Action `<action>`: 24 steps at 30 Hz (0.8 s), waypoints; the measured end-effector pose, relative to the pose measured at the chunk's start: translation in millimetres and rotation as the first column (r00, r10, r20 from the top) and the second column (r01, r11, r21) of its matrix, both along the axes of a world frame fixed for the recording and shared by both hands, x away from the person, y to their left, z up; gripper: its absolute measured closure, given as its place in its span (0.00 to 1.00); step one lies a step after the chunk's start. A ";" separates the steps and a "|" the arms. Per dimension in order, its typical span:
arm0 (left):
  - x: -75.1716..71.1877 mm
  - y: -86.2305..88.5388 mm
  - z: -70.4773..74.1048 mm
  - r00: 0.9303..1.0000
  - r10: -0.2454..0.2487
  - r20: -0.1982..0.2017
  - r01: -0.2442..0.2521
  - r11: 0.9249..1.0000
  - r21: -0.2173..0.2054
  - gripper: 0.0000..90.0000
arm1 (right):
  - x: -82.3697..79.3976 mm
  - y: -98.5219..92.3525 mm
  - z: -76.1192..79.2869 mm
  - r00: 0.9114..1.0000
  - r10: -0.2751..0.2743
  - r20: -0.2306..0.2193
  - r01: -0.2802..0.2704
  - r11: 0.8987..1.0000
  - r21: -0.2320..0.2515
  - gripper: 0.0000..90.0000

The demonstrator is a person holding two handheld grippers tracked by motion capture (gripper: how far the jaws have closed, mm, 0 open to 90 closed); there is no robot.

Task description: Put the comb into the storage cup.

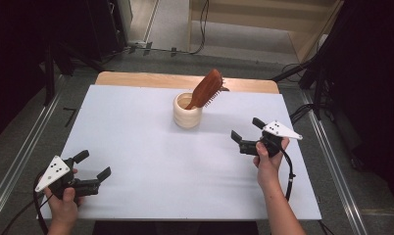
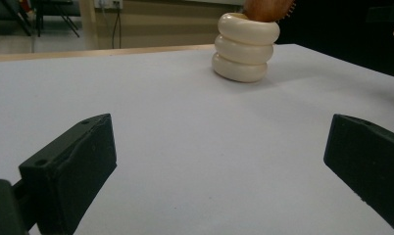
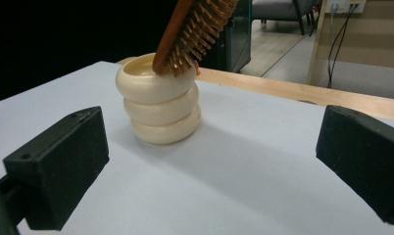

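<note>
**Both tools spread wide, brush parked in the holder**

Starting at the lower left of the high view: the left tool (image 1: 93, 165) sits low over the white counter (image 1: 151, 166), held in the person's left hand (image 1: 63, 204), its grey three-cornered plate on top. Jaws spread wide, nothing between them, completely released. From the left gripper view you see it clearly: two black jaws at the bottom corners, bare counter between, and the cream holder (image 2: 245, 47) far off in the upper middle of the frame.

Moving to the centre of the high view: there's the cream holder (image 1: 187, 111), three stacked rings by the look of it, standing upright toward the far side of the counter. The wooden hairbrush (image 1: 206, 89) stands in it handle down, head tilted up and to the right, leaning on the rim. Neither tool touches it.

Now right of centre: the right tool (image 1: 245, 129), gripped by the right hand (image 1: 269, 159), points toward the holder and hangs near it but apart. Jaws open and empty as well. In the right gripper view the holder (image 3: 159, 103) stands between the jaws' lines, left of middle, and the hairbrush (image 3: 192, 30) slants to the top edge, bristles facing down and right.
</note>
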State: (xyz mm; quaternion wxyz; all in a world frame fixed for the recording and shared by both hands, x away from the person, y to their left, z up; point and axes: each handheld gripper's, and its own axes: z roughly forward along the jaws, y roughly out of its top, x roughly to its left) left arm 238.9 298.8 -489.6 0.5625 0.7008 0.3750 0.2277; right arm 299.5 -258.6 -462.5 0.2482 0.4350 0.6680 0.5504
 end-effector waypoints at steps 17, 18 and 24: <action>-0.7 -0.2 0.2 1.000 0.000 0.006 0.000 1.000 0.006 0.00 | -34.7 -21.7 -13.0 1.000 -0.017 0.014 0.018 0.998 -0.056 0.00; -0.7 -0.3 0.2 1.000 0.001 0.006 -0.001 1.000 0.006 0.00 | -36.1 -22.6 -14.1 1.000 -0.016 0.013 0.017 0.998 -0.057 0.00; -0.8 -0.4 0.2 1.000 0.002 0.003 -0.002 1.000 0.010 0.00 | -47.8 -32.9 -23.0 0.999 -0.033 0.001 0.033 0.998 -0.052 0.00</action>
